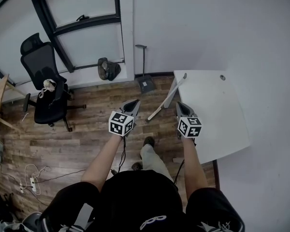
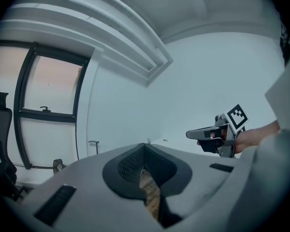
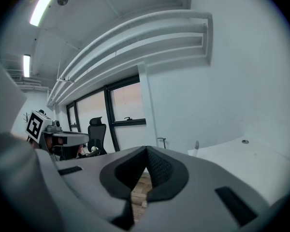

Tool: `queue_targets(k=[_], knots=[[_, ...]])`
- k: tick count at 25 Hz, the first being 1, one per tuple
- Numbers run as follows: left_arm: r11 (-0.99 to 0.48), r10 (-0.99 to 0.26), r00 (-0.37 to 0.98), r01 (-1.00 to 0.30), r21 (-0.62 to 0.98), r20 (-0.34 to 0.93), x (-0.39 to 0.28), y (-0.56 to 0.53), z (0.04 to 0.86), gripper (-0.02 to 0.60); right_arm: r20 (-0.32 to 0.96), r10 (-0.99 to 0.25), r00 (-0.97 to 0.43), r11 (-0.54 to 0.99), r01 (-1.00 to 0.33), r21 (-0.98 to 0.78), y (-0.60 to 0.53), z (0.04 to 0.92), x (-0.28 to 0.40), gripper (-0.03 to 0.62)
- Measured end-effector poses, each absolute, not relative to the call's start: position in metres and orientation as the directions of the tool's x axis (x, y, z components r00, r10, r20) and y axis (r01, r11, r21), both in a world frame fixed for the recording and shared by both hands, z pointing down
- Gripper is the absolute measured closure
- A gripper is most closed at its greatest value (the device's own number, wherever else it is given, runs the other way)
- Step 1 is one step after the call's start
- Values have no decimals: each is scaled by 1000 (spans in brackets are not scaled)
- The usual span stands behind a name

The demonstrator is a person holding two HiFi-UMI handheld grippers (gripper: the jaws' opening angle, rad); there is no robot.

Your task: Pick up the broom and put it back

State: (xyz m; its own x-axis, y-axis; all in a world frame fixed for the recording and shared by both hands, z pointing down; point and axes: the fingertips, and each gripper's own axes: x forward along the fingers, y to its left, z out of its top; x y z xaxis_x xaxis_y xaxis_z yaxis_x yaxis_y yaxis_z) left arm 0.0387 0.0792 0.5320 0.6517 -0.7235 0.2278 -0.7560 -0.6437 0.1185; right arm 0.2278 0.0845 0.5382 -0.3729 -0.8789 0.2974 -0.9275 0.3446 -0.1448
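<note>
The broom (image 1: pixel 166 97) has a white handle and leans slanted against the left edge of the white table (image 1: pixel 217 115), its lower end on the wooden floor. Its handle top (image 3: pixel 196 144) pokes up past the table edge in the right gripper view. My left gripper (image 1: pixel 134 102) is held in the air over the floor, left of the broom, shut with nothing in it (image 2: pixel 145 146). My right gripper (image 1: pixel 180 105) hovers at the table's left edge, just right of the broom's handle, also shut and empty (image 3: pixel 146 150). Neither touches the broom.
A dustpan (image 1: pixel 145 83) with an upright handle stands against the wall behind the broom. A black office chair (image 1: pixel 46 88) stands at the left by the window. A dark bag (image 1: pixel 108 69) lies at the wall. Cables and a power strip (image 1: pixel 33 182) lie on the floor at lower left.
</note>
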Motion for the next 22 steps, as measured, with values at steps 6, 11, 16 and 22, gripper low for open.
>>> queue_targets(k=[6,11,16,22], knots=[[-641,-727,649,-759,118,225,33,97,533,562,294,-874,-386,360,-922,-141,104,539,217,569],[-638,-728,649,-760,128,224,35,110,537,563,313,-867,-387,362,-922,-138,117,545,217,569],[-637,-728,650,-759,134,217,34,118,537,563,324,-859,-396,370,-918,-140,124,546,214,569],[-633,-731,648,-761,144,216,27,125,534,563,328,-857,-398,372,-918,-141,131,541,208,569]])
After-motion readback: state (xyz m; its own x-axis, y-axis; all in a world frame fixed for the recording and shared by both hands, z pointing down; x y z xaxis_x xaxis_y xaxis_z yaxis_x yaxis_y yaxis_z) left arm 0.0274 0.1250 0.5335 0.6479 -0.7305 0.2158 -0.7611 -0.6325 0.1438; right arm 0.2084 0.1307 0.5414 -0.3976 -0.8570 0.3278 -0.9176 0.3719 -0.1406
